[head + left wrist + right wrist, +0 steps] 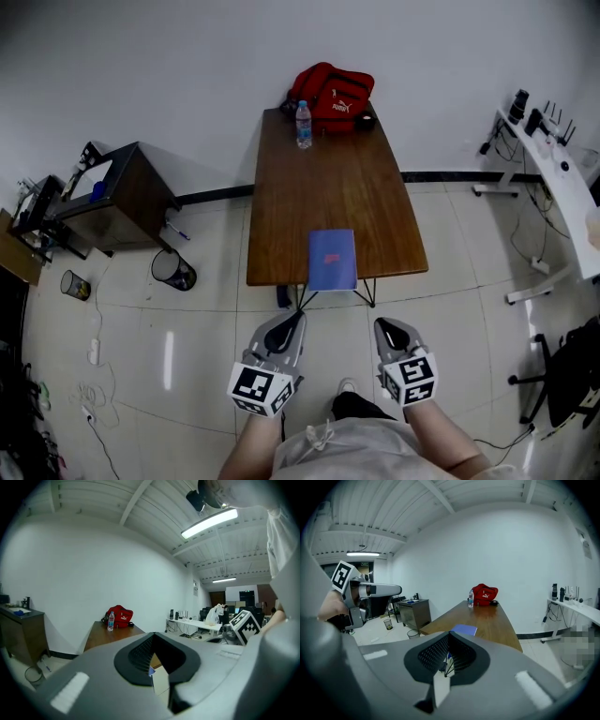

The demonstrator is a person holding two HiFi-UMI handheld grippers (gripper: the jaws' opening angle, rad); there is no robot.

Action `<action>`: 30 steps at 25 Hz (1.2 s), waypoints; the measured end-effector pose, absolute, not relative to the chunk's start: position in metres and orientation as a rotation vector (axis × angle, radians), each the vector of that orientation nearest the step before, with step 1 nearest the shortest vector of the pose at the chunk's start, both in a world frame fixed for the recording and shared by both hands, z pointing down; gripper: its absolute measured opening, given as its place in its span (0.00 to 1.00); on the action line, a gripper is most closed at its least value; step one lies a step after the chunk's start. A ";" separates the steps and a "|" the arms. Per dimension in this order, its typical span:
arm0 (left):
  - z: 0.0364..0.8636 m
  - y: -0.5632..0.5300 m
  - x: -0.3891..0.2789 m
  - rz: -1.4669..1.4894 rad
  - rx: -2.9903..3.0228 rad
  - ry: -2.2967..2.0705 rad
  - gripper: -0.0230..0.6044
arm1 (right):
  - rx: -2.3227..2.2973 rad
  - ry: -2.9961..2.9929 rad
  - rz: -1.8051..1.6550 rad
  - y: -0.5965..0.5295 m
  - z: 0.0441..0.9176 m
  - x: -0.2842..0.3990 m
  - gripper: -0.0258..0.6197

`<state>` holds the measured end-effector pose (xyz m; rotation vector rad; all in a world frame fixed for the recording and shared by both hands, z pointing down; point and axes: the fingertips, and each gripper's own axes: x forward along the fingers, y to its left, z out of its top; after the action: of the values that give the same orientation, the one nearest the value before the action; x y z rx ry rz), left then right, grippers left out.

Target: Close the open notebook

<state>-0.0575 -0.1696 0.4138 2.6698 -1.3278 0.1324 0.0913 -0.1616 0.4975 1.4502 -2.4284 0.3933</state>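
Observation:
The blue notebook (332, 259) lies shut and flat at the near edge of the brown table (328, 178), its cover up. In the right gripper view the notebook (464, 629) shows just beyond the jaws. Both grippers hang in front of the person's body, short of the table and over the floor. My left gripper (281, 330) (152, 667) is shut with nothing in it. My right gripper (396, 333) (446, 660) also has its jaws together and holds nothing. Neither touches the notebook.
A red bag (331, 94) and a water bottle (304, 125) stand at the table's far end. A dark cabinet (117, 197) and a bin (173, 270) are at the left, a white desk (562, 187) at the right. Tiled floor surrounds the table.

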 end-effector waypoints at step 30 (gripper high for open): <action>0.387 0.072 -0.111 0.032 2.639 -1.444 0.05 | 1.433 -2.484 0.237 0.084 0.454 0.050 0.05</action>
<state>-0.1111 0.0716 0.3874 2.6387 -1.4441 0.0320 0.0503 0.0841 0.4544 1.4328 -2.4835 0.2372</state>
